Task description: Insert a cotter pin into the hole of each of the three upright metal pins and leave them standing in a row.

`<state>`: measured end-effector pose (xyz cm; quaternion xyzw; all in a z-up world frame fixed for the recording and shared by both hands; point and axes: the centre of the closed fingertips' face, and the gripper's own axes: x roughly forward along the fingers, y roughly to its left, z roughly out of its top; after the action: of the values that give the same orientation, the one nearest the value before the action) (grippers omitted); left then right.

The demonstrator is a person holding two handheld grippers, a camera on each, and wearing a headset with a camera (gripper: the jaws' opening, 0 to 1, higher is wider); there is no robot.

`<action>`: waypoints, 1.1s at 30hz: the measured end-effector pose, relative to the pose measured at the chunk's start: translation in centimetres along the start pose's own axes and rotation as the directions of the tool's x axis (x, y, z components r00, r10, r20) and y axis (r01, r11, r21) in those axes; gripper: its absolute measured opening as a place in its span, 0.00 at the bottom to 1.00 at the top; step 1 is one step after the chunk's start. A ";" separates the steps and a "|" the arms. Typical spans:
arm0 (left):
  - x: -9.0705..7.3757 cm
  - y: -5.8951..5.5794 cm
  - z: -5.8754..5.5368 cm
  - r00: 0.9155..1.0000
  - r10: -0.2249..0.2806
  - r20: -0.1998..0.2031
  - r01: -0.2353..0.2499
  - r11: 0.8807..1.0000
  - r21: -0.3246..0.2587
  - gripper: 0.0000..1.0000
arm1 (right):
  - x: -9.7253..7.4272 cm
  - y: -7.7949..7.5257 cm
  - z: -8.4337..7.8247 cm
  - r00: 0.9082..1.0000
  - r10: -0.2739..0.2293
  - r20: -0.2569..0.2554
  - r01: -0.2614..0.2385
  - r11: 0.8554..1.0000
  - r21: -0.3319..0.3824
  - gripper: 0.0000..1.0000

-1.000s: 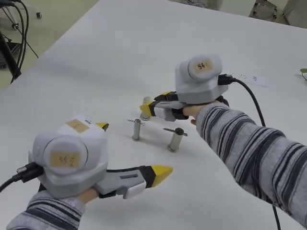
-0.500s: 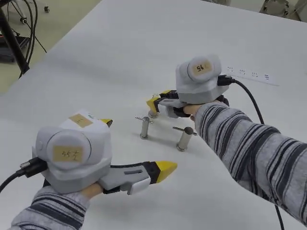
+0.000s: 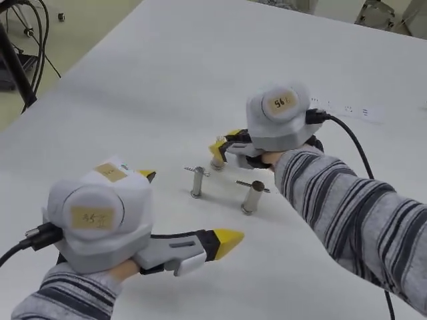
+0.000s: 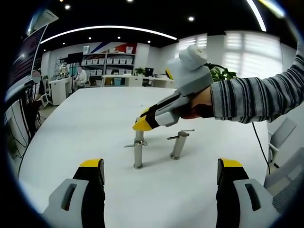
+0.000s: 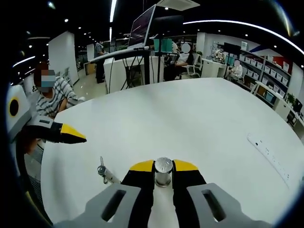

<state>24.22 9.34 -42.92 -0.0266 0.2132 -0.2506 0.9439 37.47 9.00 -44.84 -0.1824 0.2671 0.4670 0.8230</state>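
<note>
White surface (image 3: 167, 80) in an open office, with desks and shelves behind it. Three metal pins stand upright mid-surface, close together. From the head view they form a loose triangle rather than a straight line.

Right gripper (image 3: 222, 145): jaws narrow and clamped on the far pin (image 5: 163, 172). One yellow tip sits on each side of it, and the pin's round head shows between them in the right gripper view. The pin is upright with its base on the surface. The jaws cover its shaft, so I can't tell whether a cotter pin goes through it.

Left pin (image 3: 196, 183): just near-left of the far pin, touched by neither gripper. The left cotter pin (image 3: 192, 171) sits crosswise through it near the top.

Right pin (image 3: 251, 198): near-right of the far pin and beside the person's striped sleeve (image 3: 347, 213), also untouched. The right cotter pin (image 3: 252, 186) sits crosswise near its top.

Left gripper (image 3: 187, 208): jaws wide apart and holding nothing, at the near-left of the surface. In the left gripper view the left and right pins stand beyond the gap between its tips, well apart from them.

A power strip (image 3: 347, 109) lies on the surface at far right, behind the right gripper.
</note>
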 end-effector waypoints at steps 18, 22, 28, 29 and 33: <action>-0.2 -0.8 0.3 0.999 -0.036 -0.008 0.036 0.999 0.031 0.98 | -7.0 -2.4 -3.6 0.993 -0.108 -0.049 0.111 0.993 0.048 0.08; -0.2 -1.0 0.4 0.999 -0.043 -0.005 0.044 0.999 0.027 0.98 | -8.2 -2.8 -4.8 0.990 -0.126 -0.060 0.130 0.989 0.066 0.08; -0.3 -1.4 0.6 0.998 -0.055 -0.002 0.055 0.998 0.033 0.98 | -10.0 -2.6 -6.3 0.986 -0.149 -0.075 0.156 0.984 0.091 0.08; -0.3 -1.4 0.6 0.998 -0.057 -0.002 0.057 0.998 0.035 0.98 | -10.2 -2.5 -6.5 0.985 -0.152 -0.077 0.159 0.983 0.093 0.08; -0.2 -1.6 0.6 0.998 -0.061 -0.003 0.061 0.997 0.037 0.98 | -10.9 -2.5 -7.3 0.983 -0.166 -0.081 0.175 0.978 0.116 0.08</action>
<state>23.56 8.04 -42.03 -0.0156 0.2084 -0.2831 0.9360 33.10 -3.60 -43.85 -0.1703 0.3077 0.3707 0.8596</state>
